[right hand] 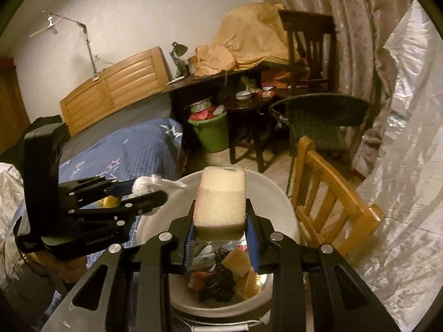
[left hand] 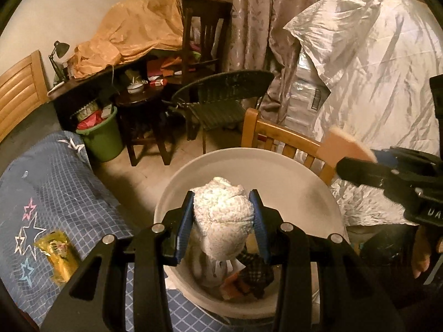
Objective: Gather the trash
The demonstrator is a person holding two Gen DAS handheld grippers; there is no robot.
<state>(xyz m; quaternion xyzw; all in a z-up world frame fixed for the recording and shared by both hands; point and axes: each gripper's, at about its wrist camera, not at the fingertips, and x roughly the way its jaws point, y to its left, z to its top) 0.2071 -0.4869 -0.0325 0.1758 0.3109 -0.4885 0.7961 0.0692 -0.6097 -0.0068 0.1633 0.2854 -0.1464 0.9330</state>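
Fingers (left hand: 256, 215) pinching trash above white bin (left hand: 277, 163).
Left gripper (left hand: 223, 221) clamped on crumpled white wad (left hand: 221, 218); right gripper (right hand: 220, 215) clamped on foam sponge (right hand: 220, 202); scraps (right hand: 218, 274) inside, bed (left hand: 55, 171) alongside.

Green bucket (right hand: 213, 135), wicker chair (right hand: 326, 121), desk lamp (left hand: 59, 52).

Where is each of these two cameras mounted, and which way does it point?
Left wrist: rides the left gripper, looking along its fingers at a tissue wad over the white bin; the right gripper intrudes.
Right wrist: rides the right gripper, holding a sponge over the bin.
Shared: bin, green bucket, wooden chair.
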